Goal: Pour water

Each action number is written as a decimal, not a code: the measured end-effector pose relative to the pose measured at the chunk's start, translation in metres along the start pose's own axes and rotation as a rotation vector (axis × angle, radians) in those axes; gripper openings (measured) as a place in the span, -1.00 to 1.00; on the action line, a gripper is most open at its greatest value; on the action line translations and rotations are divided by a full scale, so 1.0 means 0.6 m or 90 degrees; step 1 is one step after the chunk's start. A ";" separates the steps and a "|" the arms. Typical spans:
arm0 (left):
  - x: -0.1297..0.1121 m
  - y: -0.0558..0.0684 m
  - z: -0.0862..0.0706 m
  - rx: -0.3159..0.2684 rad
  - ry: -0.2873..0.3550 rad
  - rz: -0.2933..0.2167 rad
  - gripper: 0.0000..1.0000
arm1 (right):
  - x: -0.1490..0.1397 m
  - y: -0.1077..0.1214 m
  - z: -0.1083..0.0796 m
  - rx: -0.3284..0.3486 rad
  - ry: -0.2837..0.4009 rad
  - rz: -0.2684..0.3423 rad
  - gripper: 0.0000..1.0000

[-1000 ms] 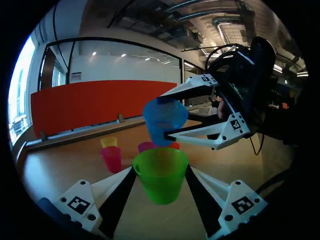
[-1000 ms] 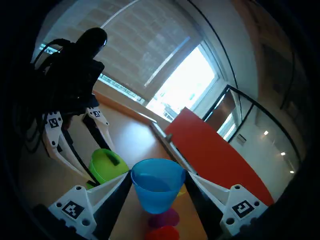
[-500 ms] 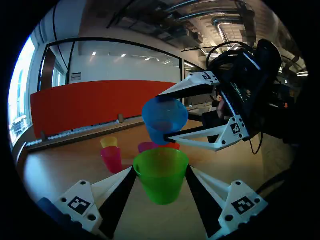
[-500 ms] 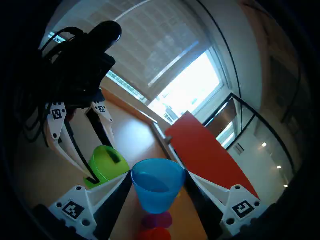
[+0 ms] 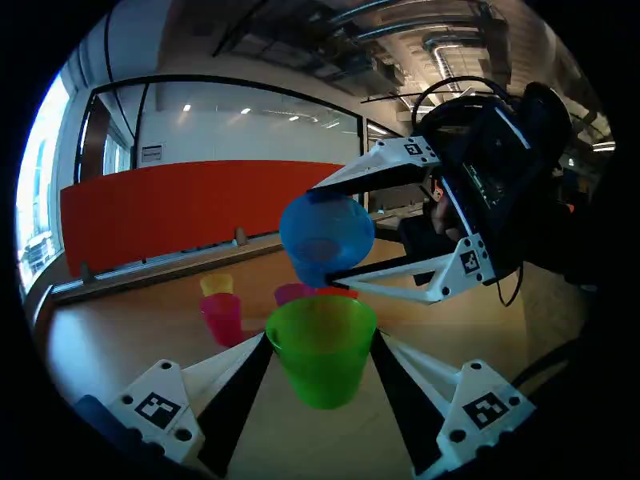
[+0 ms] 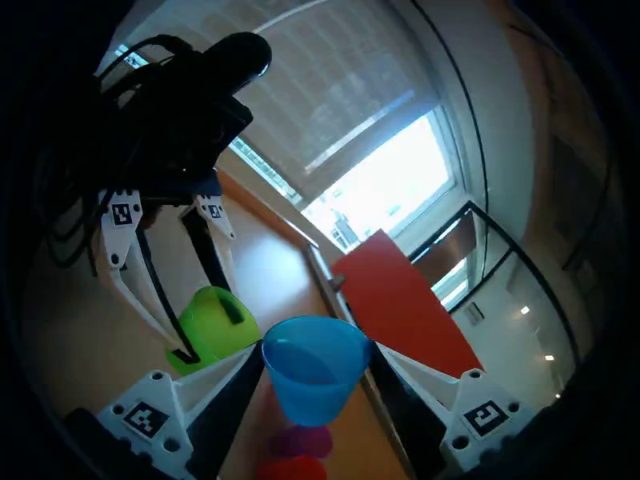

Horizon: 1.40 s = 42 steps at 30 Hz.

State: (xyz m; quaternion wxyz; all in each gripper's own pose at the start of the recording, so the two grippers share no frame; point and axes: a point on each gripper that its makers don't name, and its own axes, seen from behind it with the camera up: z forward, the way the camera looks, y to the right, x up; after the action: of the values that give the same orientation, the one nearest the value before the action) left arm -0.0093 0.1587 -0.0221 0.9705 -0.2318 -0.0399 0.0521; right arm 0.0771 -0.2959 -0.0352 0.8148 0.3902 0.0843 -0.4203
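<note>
Tilting the blue cup (image 6: pixel 308 388) in your right gripper (image 6: pixel 316 352), you have both fingers pressed on its sides; the water (image 6: pixel 298 370) lies slanted inside, not yet at the lip. Your left gripper (image 5: pixel 322 340) is clenched on the green cup (image 5: pixel 322 364), held upright and off the table (image 5: pixel 120 344). In the left gripper view the blue cup hangs above the green cup and a little to its far side, mouth leaning towards it. Judged from that, the pour depends on bringing the blue lip nearer, over the green mouth, before you tip further.
</note>
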 end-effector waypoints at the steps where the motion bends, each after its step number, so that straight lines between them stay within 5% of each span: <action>1: 0.000 0.000 0.000 0.000 0.000 0.000 0.73 | 0.001 0.000 0.000 0.001 0.001 -0.004 0.86; 42: 0.002 0.003 0.011 -0.007 0.003 0.001 0.73 | 0.011 0.007 0.009 0.007 -0.004 -0.114 0.87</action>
State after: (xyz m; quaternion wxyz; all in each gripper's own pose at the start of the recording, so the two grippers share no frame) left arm -0.0086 0.1633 -0.0171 0.9694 -0.2370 -0.0377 0.0520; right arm 0.0835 -0.3023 -0.0322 0.7720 0.3844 0.1141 -0.4932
